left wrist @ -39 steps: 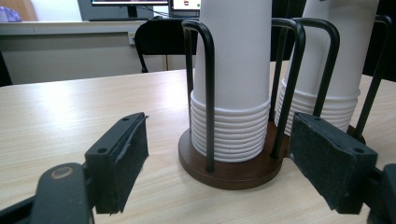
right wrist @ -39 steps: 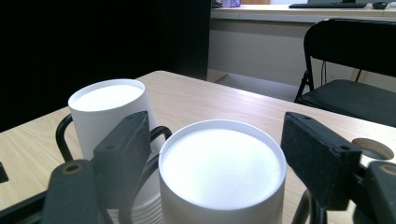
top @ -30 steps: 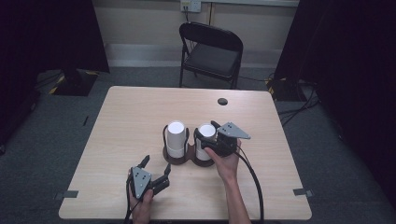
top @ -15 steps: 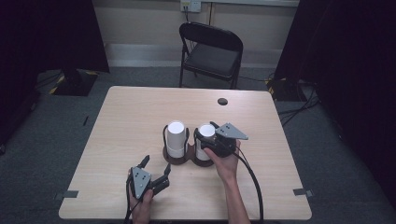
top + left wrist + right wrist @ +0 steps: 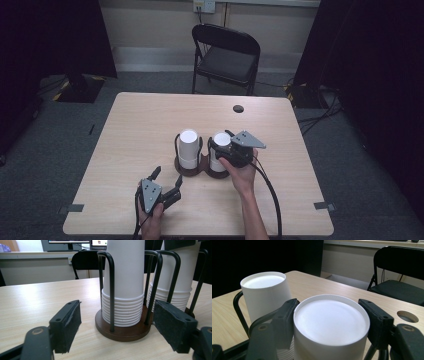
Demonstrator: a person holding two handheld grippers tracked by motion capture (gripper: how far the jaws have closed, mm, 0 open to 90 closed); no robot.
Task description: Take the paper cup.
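**At mid-table: right claw clamped on top cup**

Near the table (image 5: 125,120) centre, two stacks of white paper cups, inverted, each in a black wire holder on a brown base. Right gripper (image 5: 331,322) just closed onto the top cup (image 5: 332,322) of the right stack (image 5: 218,152), pads pressing both sides. Left gripper (image 5: 117,326) low by the near edge, jaws spread wide, empty, facing the left stack (image 5: 125,282) close ahead.

The right gripper (image 5: 331,322) has just closed on the right cup stack (image 5: 332,325).
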